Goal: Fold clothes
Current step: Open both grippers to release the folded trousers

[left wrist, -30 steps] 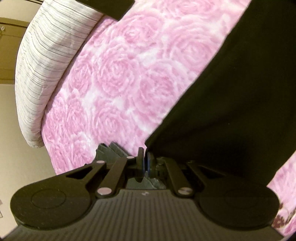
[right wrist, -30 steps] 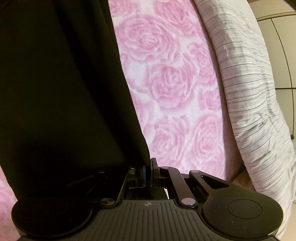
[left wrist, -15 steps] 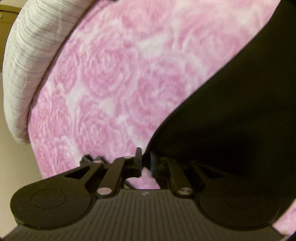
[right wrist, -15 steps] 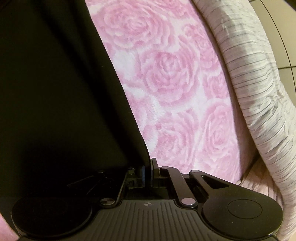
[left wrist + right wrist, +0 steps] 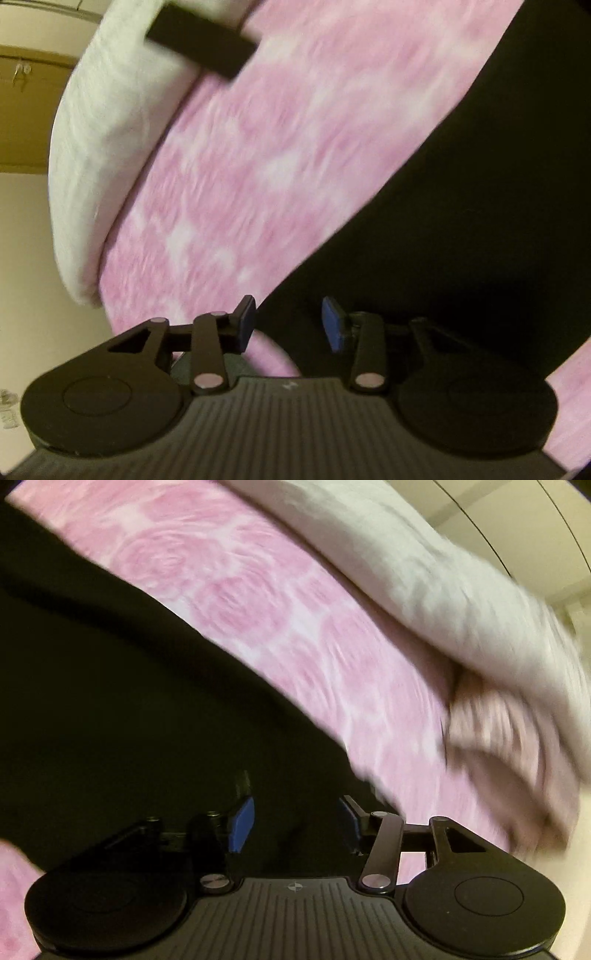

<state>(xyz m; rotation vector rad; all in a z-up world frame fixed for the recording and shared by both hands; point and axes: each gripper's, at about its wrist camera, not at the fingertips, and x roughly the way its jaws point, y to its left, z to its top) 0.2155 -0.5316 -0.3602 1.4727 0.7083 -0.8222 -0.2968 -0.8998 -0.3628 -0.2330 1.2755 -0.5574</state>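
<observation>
Two tools are seen, left tool (image 5: 288, 321) and right tool (image 5: 293, 821), both spread over one black garment (image 5: 461, 221) laid on one pink rose-patterned blanket (image 5: 280, 602).

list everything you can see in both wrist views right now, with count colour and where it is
black garment: one, black, lying on the pink blanket, right side of the left wrist view and left side of the right wrist view
pink blanket: one, pink and white with a rose pattern, spread under the garment
pale bedding: one roll or fold, whitish grey, along the blanket's far edge
black bar: one, black, blurred, top of the left wrist view; cannot tell what it is
wall: cream, behind the bed
left gripper: one, black with blue pads, jaws open over the garment's edge
right gripper: one, black with blue pads, jaws open over the garment
</observation>
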